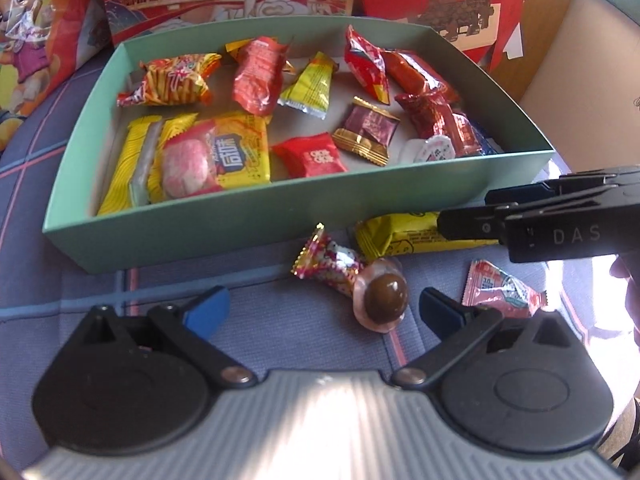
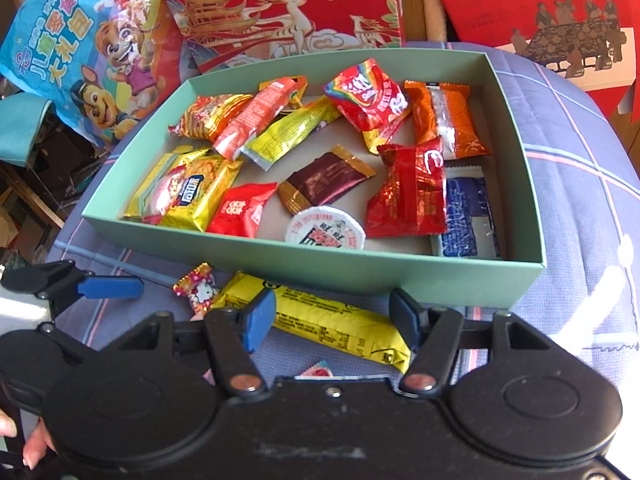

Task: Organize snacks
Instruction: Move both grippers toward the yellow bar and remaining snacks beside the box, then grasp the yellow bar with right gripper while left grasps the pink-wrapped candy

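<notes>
A teal box on a blue checked cloth holds several wrapped snacks. In front of it lies a yellow snack bar. My right gripper straddles this bar with its blue pads on either side, and the pads do not clearly press it. A twisted candy with a chocolate ball lies beside the bar, between the fingers of my left gripper, which is wide open and empty. One blue finger of the left gripper shows in the right wrist view.
A small pink packet lies on the cloth by the left gripper's right finger. Red gift boxes and a cartoon snack bag stand behind the box. A person's hand holds the right gripper.
</notes>
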Demonstrator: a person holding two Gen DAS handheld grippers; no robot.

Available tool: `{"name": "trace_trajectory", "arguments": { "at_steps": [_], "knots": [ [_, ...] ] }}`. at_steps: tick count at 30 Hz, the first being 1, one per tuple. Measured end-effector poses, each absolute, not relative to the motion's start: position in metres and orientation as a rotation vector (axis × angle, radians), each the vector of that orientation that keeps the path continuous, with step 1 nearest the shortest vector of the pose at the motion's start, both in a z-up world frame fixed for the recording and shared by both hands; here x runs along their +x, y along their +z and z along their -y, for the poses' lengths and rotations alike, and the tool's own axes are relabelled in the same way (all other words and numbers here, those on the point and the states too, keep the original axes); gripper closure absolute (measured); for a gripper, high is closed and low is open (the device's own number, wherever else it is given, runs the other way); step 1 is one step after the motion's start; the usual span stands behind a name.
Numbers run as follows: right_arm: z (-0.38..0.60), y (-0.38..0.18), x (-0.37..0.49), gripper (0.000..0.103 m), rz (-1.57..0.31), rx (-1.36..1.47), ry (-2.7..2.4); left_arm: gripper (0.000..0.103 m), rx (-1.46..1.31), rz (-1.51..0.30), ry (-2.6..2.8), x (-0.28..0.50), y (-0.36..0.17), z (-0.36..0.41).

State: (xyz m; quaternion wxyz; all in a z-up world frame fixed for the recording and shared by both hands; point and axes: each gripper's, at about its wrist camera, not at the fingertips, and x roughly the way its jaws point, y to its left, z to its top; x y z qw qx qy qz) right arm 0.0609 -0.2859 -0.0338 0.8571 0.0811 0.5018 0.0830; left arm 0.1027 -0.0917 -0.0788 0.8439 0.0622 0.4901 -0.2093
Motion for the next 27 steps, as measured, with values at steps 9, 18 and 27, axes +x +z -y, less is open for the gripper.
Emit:
{"name": "trace_trajectory", "arguments": {
  "at_steps": [9,18,27],
  "knots": [
    [0.266,-0.034,0.053,0.039,-1.122,0.248,0.265,0.000,0.115,-1.037,-0.422,0.106,-0.084,0.069],
    [0.243,-0.039,0.051,0.071,-1.093,0.094,0.225,0.000,0.099,-1.055,-0.351,0.106,-0.086,0.043],
    [0.284,-0.038,0.024,0.083,-1.079,0.130,0.112,0.000,0.113,-1.017,-0.447,0.109,-0.077,0.080]
  ]
}}
